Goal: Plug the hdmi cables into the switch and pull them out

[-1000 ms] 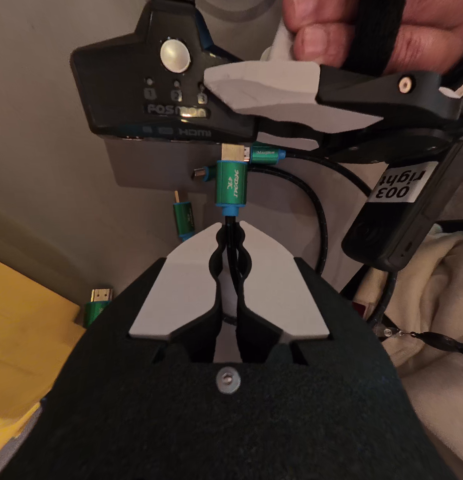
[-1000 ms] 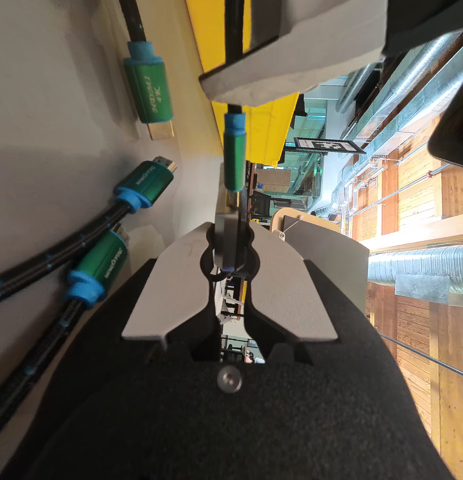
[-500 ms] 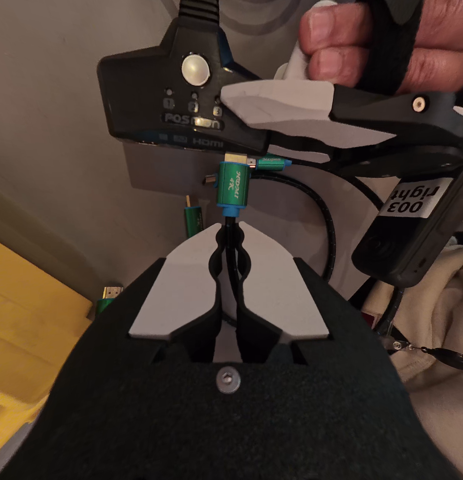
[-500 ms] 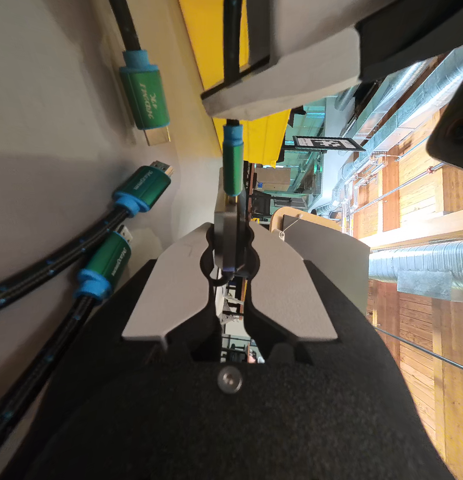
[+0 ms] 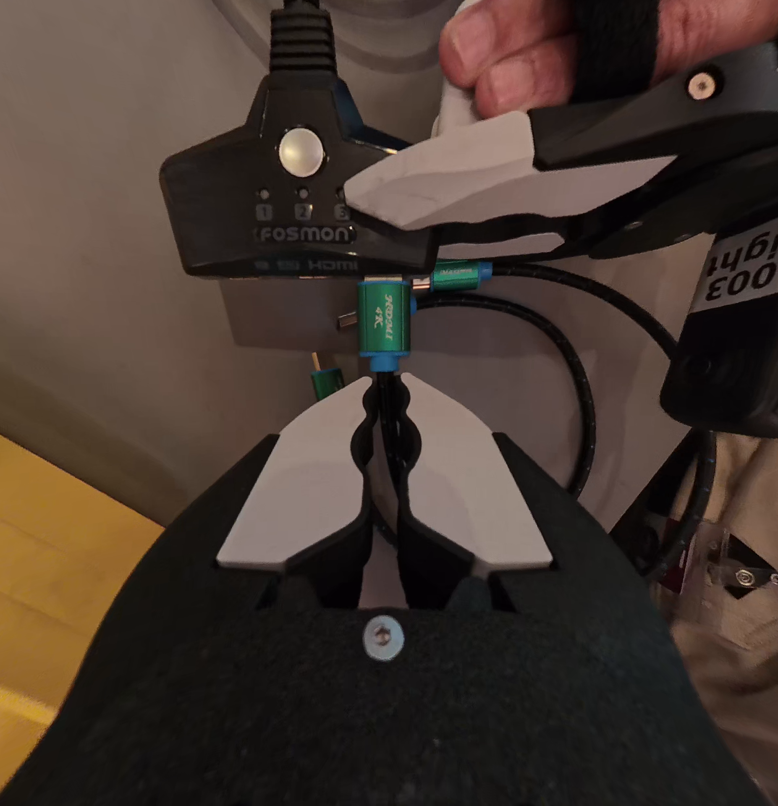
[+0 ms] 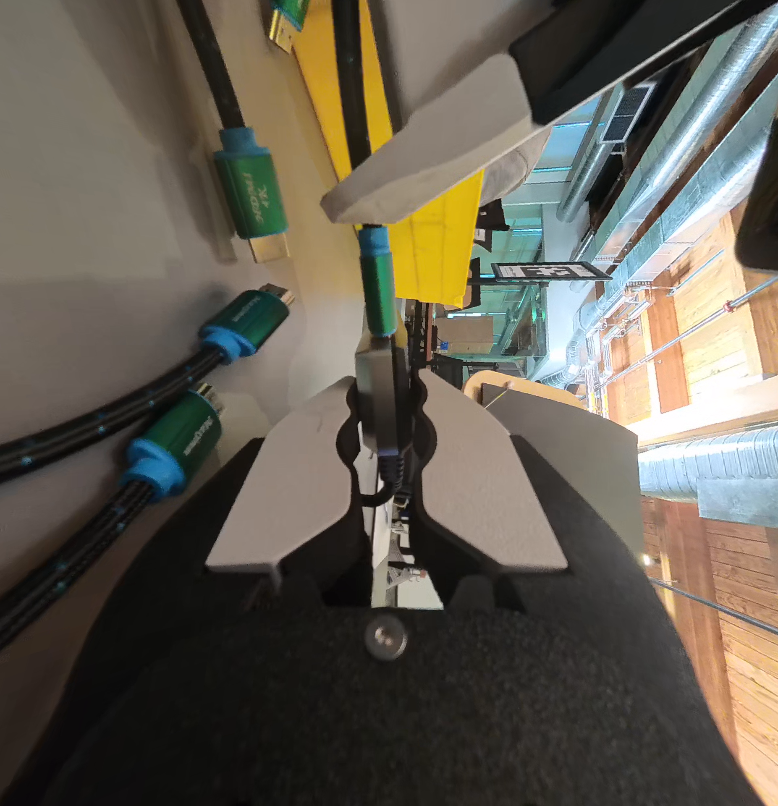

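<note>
Above table [image 5: 94,305], plug [image 5: 383,322] nearer switch [image 5: 265,218].

Our left hand-held gripper [image 5: 386,384] shows two pale grey, wedge-shaped fingers [image 5: 310,475] with scalloped black inner edges, set in a broad matte-black body fastened by a single silver screw [image 5: 382,638]. Our right hand-held gripper [image 6: 386,384] is built the same, its own silver screw [image 6: 385,640] centred on a grainy black housing. Seen from the left wrist, a black strap [image 5: 614,43] crosses our hand [image 5: 553,52], a white label [image 5: 744,279] marks the right unit's black camera block [image 5: 727,384], and we wear beige clothing [image 5: 736,632].
</note>
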### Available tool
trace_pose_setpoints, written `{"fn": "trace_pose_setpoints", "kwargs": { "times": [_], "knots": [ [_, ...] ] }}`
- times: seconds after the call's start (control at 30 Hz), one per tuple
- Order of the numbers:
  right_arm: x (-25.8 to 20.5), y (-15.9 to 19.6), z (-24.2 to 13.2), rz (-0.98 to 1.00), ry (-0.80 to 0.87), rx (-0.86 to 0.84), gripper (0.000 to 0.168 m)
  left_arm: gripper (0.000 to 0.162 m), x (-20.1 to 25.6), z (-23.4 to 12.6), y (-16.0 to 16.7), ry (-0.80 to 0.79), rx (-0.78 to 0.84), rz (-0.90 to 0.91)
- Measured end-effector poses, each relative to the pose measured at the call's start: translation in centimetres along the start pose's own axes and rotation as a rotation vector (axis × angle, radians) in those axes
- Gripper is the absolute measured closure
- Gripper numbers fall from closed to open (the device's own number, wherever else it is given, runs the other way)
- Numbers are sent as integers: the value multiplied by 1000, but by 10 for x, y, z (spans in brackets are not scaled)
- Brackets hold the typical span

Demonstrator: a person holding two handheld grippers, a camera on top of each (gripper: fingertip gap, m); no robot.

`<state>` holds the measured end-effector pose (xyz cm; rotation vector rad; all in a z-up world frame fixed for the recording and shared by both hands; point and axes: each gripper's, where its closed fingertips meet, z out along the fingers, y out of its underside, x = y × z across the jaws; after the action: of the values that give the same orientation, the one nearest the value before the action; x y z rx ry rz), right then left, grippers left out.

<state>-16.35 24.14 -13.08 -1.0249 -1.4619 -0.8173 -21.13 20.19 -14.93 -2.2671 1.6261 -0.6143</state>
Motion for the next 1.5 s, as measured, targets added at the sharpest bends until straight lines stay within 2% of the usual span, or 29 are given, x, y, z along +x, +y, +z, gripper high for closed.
{"fn": "trace_pose_setpoints", "kwargs": {
  "times": [0.17, 0.27, 0.4, 0.47, 0.63, 0.7, 0.77, 0.83, 0.9, 1.0, 1.1, 1.27, 1.43, 1.5],
  "knots": [
    [2, 8, 2, 47, -5, -44, 148, 156, 5, -5, -12, 27, 65, -31],
    [2, 10, 3, 103, -16, -54, 147, 156, 6, -8, -14, -6, 47, -15],
    [0, 13, 8, 99, -23, -82, 130, 156, 20, -10, -17, 16, 25, -12],
    [3, 16, 9, 78, 3, -103, 140, 156, 24, -9, -21, 28, 34, -55],
    [12, 26, 5, 121, 19, -106, 146, 152, 37, -11, -36, 170, 183, -145],
    [14, 28, 2, 180, 22, -84, 146, 135, 47, -31, -44, 273, 308, -164],
    [19, 27, -3, 237, 44, -45, 146, 131, 44, -58, -42, 303, 434, -184],
    [27, 24, -12, 330, 63, 33, 147, 132, 25, -70, -22, 202, 476, -204],
    [34, 21, -20, 420, 73, 122, 145, 132, 10, -66, 4, 79, 455, -203],
    [39, 31, -20, 497, 94, 110, 145, 132, 3, -36, 36, -49, 390, -201],
    [33, 37, -15, 477, 77, 76, 146, 134, 2, -2, 55, -100, 279, -227],
    [28, 32, -13, 434, 56, 68, 147, 137, -16, 7, 54, -168, 266, -314],
    [26, 32, -11, 431, 47, 73, 147, 134, -18, 18, 47, -163, 262, -280],
    [26, 32, -10, 435, 45, 72, 146, 155, -19, 21, 46, -194, 222, -227]
  ]
}}
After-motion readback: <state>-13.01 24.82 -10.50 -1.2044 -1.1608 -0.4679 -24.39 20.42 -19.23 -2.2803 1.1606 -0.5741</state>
